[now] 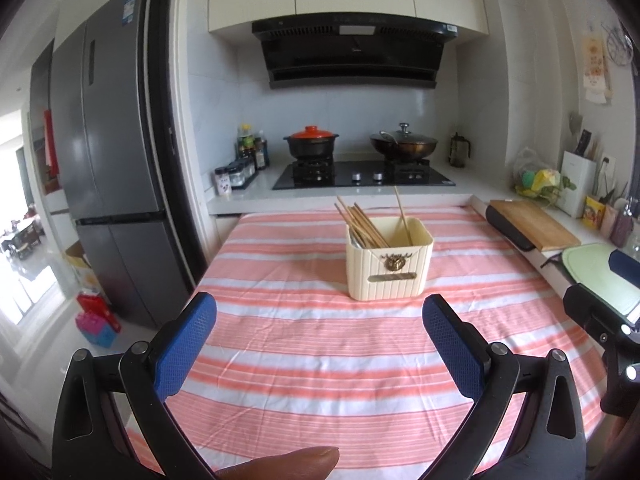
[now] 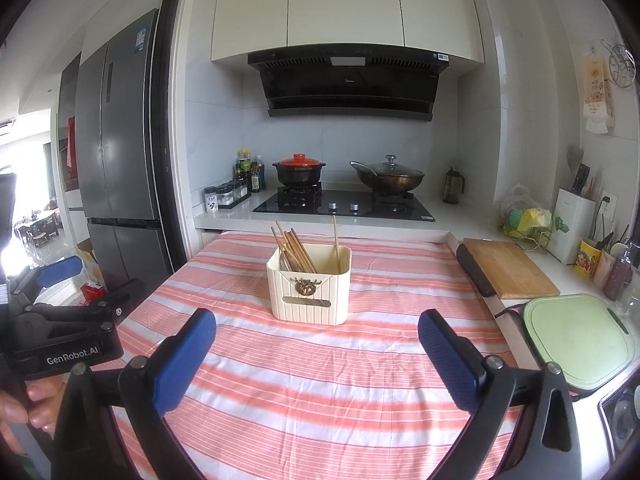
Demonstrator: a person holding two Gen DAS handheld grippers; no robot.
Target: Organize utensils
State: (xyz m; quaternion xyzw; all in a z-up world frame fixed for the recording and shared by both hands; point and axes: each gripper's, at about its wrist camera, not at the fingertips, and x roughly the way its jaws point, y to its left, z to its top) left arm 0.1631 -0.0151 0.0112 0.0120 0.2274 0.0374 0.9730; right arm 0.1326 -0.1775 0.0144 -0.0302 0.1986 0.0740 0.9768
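Observation:
A cream utensil holder [image 1: 390, 266] stands on the pink-and-white striped cloth [image 1: 312, 360], holding several wooden chopsticks [image 1: 362, 222], with one chopstick [image 1: 401, 213] apart on its right side. It also shows in the right wrist view [image 2: 309, 290], with the chopsticks [image 2: 296, 250]. My left gripper [image 1: 320, 312] is open and empty, short of the holder. My right gripper [image 2: 316, 328] is open and empty, also short of the holder. The left gripper's body shows at the left of the right wrist view [image 2: 60, 320].
A wooden cutting board [image 2: 508, 266] and a green board [image 2: 576, 336] lie right of the table. Behind is a stove [image 2: 344, 204] with a red-lidded pot [image 2: 299, 170] and a wok [image 2: 387, 178]. A fridge [image 2: 120, 140] stands at left.

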